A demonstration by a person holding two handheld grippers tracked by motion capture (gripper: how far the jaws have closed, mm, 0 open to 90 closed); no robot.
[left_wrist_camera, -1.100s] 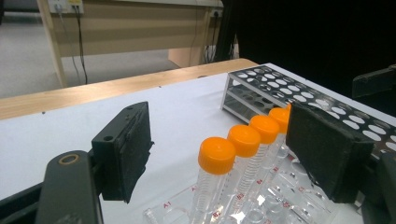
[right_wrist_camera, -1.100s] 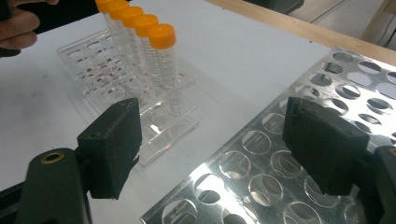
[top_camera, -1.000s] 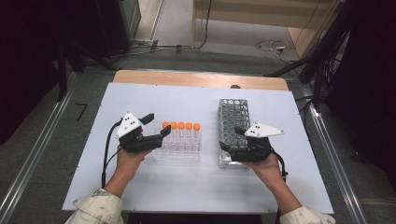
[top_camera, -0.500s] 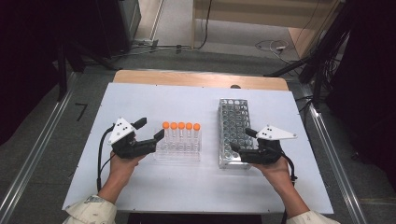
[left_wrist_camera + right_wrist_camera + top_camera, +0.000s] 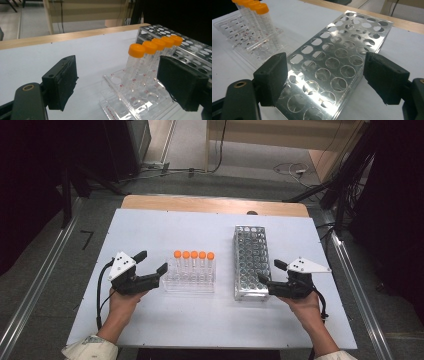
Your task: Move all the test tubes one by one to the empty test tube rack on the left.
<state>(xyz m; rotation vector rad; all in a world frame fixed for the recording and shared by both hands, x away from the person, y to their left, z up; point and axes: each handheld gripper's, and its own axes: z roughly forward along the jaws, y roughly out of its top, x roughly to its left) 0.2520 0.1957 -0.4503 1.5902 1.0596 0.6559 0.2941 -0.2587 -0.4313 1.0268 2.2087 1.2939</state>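
A clear plastic rack (image 5: 190, 279) stands mid-table with several orange-capped tubes (image 5: 194, 256) in a row. To its right stands an empty metal rack (image 5: 251, 262) full of round holes. My left gripper (image 5: 152, 261) lies just left of the clear rack, open; its jaws have just been opening and grip nothing. In the left gripper view the tubes (image 5: 137, 50) and the clear rack (image 5: 120, 107) stand ahead of my left gripper (image 5: 120, 82). My right gripper (image 5: 270, 271) is open at the metal rack's near right corner. In the right gripper view the metal rack (image 5: 337, 50) lies ahead of my right gripper (image 5: 325, 77).
The white table top (image 5: 200, 230) has a wooden strip (image 5: 215, 205) along its far edge. Cables lie on the floor beyond. Metal rails run along both sides of the table. Bare table stretches in front of both racks.
Both hands have drawn back and outward. The left gripper slid left, away from the clear rack. The right gripper came off the metal rack's near end and moved right.
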